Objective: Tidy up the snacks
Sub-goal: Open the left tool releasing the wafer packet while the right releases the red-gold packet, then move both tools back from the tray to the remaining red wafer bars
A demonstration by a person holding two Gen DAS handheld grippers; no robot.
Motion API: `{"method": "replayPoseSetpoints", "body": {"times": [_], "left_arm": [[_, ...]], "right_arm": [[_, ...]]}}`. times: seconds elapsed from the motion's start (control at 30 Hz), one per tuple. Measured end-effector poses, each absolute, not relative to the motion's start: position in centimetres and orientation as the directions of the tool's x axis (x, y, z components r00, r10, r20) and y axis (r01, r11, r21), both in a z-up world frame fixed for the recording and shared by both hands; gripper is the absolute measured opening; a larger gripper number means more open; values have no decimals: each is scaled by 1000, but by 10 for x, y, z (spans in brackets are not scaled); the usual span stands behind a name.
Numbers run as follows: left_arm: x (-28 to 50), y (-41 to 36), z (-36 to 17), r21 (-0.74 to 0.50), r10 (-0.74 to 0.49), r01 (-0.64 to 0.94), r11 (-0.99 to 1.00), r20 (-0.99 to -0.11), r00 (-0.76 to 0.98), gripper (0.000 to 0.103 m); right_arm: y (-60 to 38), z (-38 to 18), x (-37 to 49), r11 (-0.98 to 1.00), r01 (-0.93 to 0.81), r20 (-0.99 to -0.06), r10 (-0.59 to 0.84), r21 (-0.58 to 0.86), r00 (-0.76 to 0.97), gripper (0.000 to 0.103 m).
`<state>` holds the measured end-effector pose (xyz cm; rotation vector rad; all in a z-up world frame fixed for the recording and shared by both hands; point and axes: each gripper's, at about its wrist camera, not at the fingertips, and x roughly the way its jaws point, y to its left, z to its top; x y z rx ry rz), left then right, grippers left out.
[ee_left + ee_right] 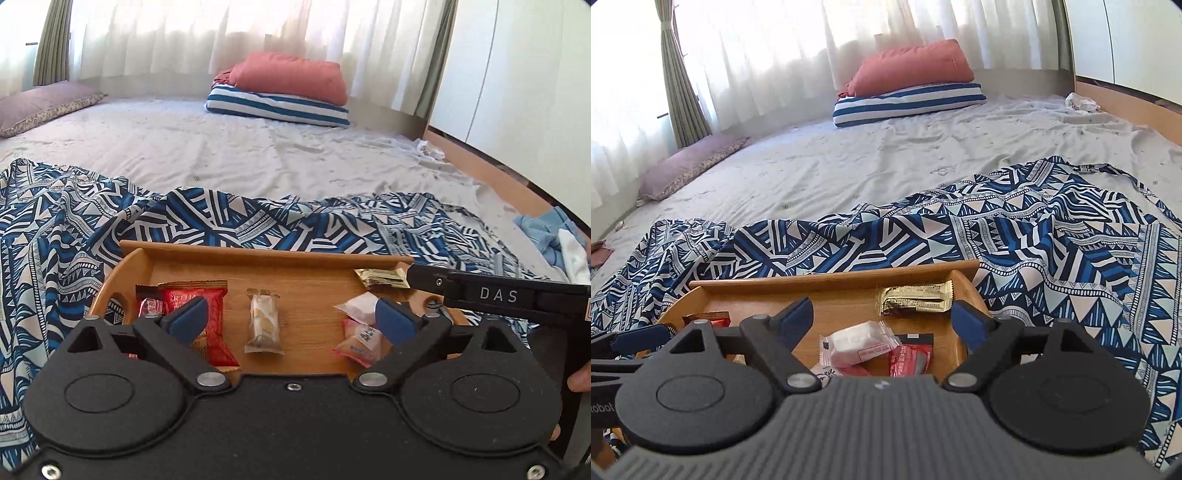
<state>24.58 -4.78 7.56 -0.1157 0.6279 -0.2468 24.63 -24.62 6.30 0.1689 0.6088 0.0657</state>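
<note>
- Your left gripper (291, 319) stood wide open above the near part of the tray (236, 254); nothing lay between its blue pads (190, 317).
- Your right gripper (882, 319) also stood wide open over the tray's right half, with nothing gripped.
- The tray was wooden, with a raised rim, and rested on a blue patterned cloth (55, 236) spread on the bed (221, 147).
- At the tray's left side lay a red pack (218, 321), with a second red wrapper (147, 301) just beside it, further left.
- A clear bar (263, 321) lay near the tray's middle, apart from the other snacks.
- A gold sachet (380, 277) lay at the far right corner, close to the rim. The black arm (498, 293) of your right gripper reached in just beside it.
- A white packet (356, 306) and a pink packet (360, 341) lay together at the right side, partly hidden behind your left gripper's right pad.
- In the right wrist view, the white packet (858, 341) rested on a red sachet (910, 360), and the gold sachet (914, 297) lay beyond them.
- Part of your hand (580, 380) showed at the right edge of the left wrist view.
- An orange pillow (291, 75) sat on a striped cushion (277, 107) at the far side of the bed, before the curtains (221, 37).
</note>
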Motion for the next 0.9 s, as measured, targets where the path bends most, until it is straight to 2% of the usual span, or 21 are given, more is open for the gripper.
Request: {"method": "replayPoseSetpoints", "body": {"times": [0.33, 0.9], "left_arm": [[186, -33, 91, -162, -264, 209, 964, -548, 793, 101], [124, -39, 62, -136, -257, 222, 965, -634, 729, 102]], "right_arm": [[-242, 78, 185, 994, -57, -520, 98, 95, 848, 102], [-233, 48, 107, 993, -115, -552, 95, -2, 828, 103]]}}
